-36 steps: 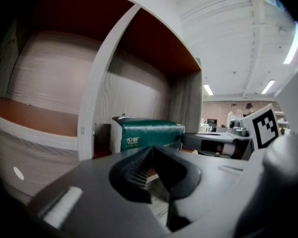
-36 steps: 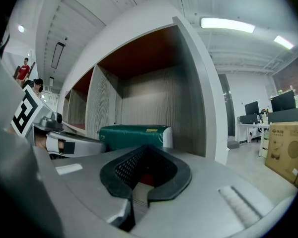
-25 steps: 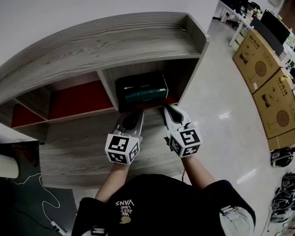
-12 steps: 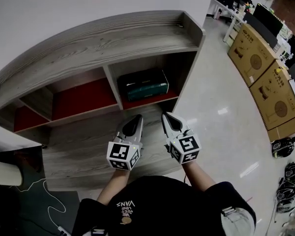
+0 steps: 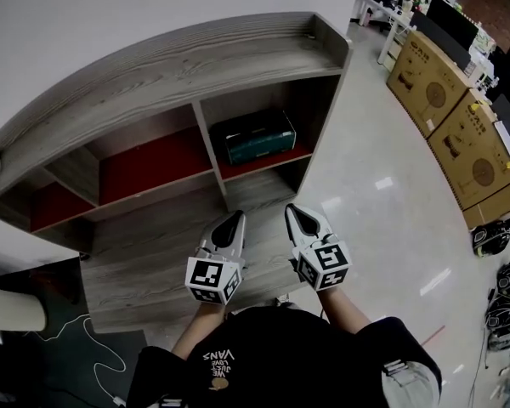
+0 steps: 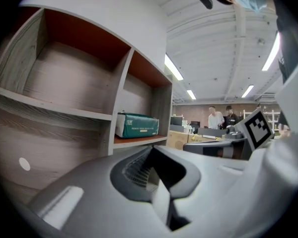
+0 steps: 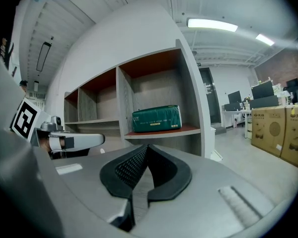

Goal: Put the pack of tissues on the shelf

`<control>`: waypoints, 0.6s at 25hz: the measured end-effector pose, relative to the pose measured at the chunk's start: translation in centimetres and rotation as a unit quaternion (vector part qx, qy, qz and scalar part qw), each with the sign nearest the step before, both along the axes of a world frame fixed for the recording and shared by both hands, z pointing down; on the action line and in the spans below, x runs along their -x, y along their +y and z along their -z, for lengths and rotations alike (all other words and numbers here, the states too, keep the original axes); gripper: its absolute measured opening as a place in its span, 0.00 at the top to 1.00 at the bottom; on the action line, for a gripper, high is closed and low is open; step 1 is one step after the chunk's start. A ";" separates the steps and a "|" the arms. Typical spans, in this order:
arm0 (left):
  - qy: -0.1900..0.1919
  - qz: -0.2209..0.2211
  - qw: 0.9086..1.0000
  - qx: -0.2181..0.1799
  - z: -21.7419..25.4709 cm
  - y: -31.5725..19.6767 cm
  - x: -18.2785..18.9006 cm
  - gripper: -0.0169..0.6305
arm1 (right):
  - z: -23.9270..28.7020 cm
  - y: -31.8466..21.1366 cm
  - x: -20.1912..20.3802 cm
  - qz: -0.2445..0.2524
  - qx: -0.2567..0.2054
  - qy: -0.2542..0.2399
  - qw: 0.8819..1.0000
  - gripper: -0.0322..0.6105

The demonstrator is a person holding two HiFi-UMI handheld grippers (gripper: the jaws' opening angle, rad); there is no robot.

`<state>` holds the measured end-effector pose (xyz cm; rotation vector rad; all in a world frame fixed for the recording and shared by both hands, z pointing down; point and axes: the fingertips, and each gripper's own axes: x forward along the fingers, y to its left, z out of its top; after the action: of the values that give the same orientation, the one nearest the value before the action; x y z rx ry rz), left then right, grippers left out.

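Your pack of tissues [image 5: 255,136] lies on the shelf [image 5: 178,66], lengthwise on the red board of the right-hand compartment in the upper row, beside the upright divider and seemingly back from the front edge. Nothing touches it. Your left claw [image 5: 231,221] is closed tight with nothing in it; its own view shows the two jaws meeting tip to tip with only air ahead of them and the green pack far off across the gap. Your right claw [image 5: 296,214] is the same, jaws pressed together and empty, with the pack sitting squarely in the compartment in front of it. Both claws hang side by side near your body, pointing roughly level at the shelf and well apart from it, above the grey wooden floor [image 5: 144,262]. By the look of it the placing step is finished, and what is in hand is the clearing away. The next move calls for little: keep both claws closed and clear of the shelf, and do not reach back in unless you find the pack overhanging the edge, which it does not appear to do. Mind the cardboard boxes [image 5: 442,109] off to your right if you step that way.
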<state>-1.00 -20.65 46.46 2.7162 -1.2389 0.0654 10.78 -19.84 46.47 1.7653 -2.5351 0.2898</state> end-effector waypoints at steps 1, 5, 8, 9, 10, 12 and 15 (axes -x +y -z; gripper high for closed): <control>0.000 -0.001 1.000 0.002 -0.2 0.4 0.3 0.90 | -0.1 0.4 0.2 -0.003 0.002 -0.001 1.000 0.94; -0.001 -0.009 1.000 0.017 -1.4 1.9 1.4 0.90 | -0.9 1.5 1.1 -0.015 0.009 -0.005 1.000 0.94; -0.004 -0.020 1.000 0.024 -2.3 2.6 2.0 0.90 | -1.5 2.1 1.9 -0.021 0.017 -0.006 1.000 0.94; -0.004 -0.023 0.999 0.025 -2.5 2.8 2.2 0.90 | -1.7 2.4 2.1 -0.022 0.019 -0.006 1.000 0.94; -0.003 -0.026 0.999 0.027 -2.6 3.1 2.5 0.90 | -1.8 2.7 2.4 -0.024 0.021 -0.006 0.999 0.94; -0.002 -0.031 0.999 0.028 -2.8 3.5 3.0 0.90 | -2.0 3.3 3.0 -0.028 0.023 -0.007 0.999 0.94; 0.001 -0.041 0.999 0.031 -3.1 3.9 3.5 0.90 | -2.2 4.0 3.7 -0.035 0.025 -0.010 0.999 0.94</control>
<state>-4.53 -16.71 49.58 2.7127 -1.1050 0.1097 7.05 -15.83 48.67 1.8457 -2.4597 0.3706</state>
